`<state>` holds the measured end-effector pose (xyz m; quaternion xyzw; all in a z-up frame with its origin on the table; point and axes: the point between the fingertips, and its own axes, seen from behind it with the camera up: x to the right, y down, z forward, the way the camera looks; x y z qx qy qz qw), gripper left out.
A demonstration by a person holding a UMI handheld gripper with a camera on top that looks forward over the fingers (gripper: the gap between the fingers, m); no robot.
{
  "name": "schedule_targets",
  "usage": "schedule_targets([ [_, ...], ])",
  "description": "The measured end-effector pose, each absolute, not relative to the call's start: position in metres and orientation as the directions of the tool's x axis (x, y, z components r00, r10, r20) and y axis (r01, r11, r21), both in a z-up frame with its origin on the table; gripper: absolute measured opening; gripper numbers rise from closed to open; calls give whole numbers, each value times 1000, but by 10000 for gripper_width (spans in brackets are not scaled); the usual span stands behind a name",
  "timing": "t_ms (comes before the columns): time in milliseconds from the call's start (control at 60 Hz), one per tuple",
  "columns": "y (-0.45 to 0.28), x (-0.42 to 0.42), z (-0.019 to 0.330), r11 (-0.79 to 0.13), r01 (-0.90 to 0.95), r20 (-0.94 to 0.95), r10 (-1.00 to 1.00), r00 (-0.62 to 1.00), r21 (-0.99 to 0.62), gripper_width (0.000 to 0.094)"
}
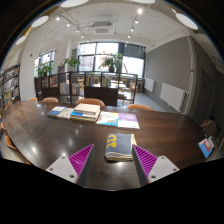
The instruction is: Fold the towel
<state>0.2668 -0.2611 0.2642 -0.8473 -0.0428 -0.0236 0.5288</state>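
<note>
A folded towel, blue-grey with a pale yellow band, lies on the dark wooden table just ahead of my fingers, nearer the right one. My gripper is open and holds nothing. Its purple pads show on the left finger and the right finger, apart from the towel.
Books and papers and a pink-and-white sheet lie farther back on the table. Chairs stand along the far side. A blue item sits at the table's right edge. Windows and plants are beyond.
</note>
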Motion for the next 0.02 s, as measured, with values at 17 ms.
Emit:
schedule_targets([
  [17, -263, 266, 263, -441, 101, 89, 48, 995, -892, 746],
])
